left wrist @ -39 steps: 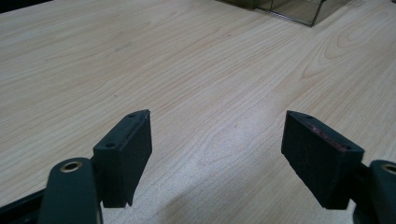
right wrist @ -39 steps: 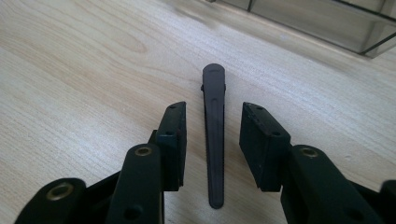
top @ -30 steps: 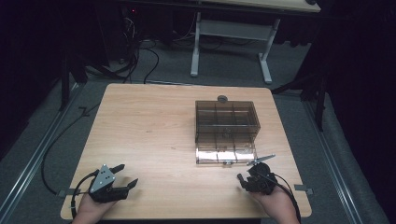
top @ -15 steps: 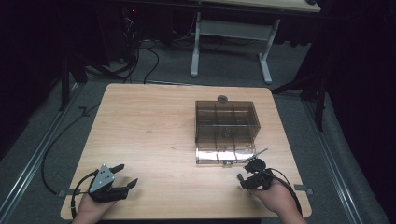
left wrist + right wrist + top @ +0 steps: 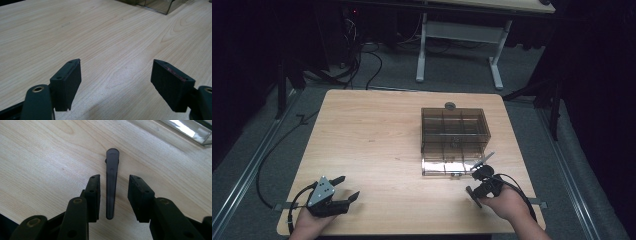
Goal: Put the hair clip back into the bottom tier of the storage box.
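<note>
A slim dark tapered clip (image 5: 111,182) lies flat on the wooden table (image 5: 377,135). My right gripper (image 5: 113,195) stands open over it, one jaw on each side and a small gap between each jaw and the clip. In the high view the right gripper (image 5: 478,186) sits just in front of the right corner of a clear brown compartment box (image 5: 454,135). My left gripper (image 5: 346,187) rests near the table's front left edge, open wide, with only bare wood between its jaws (image 5: 116,80).
A small round grey object (image 5: 450,106) lies just behind the box. The box's edge shows at the top of both gripper views (image 5: 155,3) (image 5: 190,130). Cables trail off the table's left side. A white desk frame (image 5: 462,35) stands beyond the table.
My right gripper has turned a little and shifted slightly left in front of the box. The left gripper has stayed put.
</note>
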Motion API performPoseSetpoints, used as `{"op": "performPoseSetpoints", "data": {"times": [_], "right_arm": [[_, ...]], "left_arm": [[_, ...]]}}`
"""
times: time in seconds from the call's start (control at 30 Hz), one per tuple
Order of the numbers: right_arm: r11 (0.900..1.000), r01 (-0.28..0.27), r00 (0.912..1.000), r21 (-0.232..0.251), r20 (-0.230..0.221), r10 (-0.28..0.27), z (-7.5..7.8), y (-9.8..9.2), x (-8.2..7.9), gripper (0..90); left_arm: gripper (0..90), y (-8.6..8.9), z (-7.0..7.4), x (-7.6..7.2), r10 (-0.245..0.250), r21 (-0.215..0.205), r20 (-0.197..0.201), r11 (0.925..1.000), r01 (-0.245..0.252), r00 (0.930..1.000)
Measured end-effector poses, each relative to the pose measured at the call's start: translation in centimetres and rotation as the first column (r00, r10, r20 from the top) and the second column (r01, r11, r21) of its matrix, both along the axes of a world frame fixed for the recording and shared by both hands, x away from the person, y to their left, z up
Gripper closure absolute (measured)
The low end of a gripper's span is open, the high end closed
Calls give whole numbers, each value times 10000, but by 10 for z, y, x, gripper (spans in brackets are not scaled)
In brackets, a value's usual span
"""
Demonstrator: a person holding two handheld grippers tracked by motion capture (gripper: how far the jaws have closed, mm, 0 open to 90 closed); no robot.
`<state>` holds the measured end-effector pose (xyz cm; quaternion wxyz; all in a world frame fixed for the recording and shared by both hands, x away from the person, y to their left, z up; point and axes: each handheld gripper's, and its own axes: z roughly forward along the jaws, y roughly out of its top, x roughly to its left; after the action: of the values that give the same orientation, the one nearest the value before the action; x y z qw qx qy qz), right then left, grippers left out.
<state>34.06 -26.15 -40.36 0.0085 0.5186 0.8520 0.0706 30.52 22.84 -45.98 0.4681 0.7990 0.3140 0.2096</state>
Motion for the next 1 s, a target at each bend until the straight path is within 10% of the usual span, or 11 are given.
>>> {"op": "performPoseSetpoints", "data": {"times": [1.0], "right_arm": [[9966,-565,9943,-599,-936,508,-7,14,20,761]], "left_arm": [[249,-1,0,0,-73,63,-70,10000,73,9999]]}}
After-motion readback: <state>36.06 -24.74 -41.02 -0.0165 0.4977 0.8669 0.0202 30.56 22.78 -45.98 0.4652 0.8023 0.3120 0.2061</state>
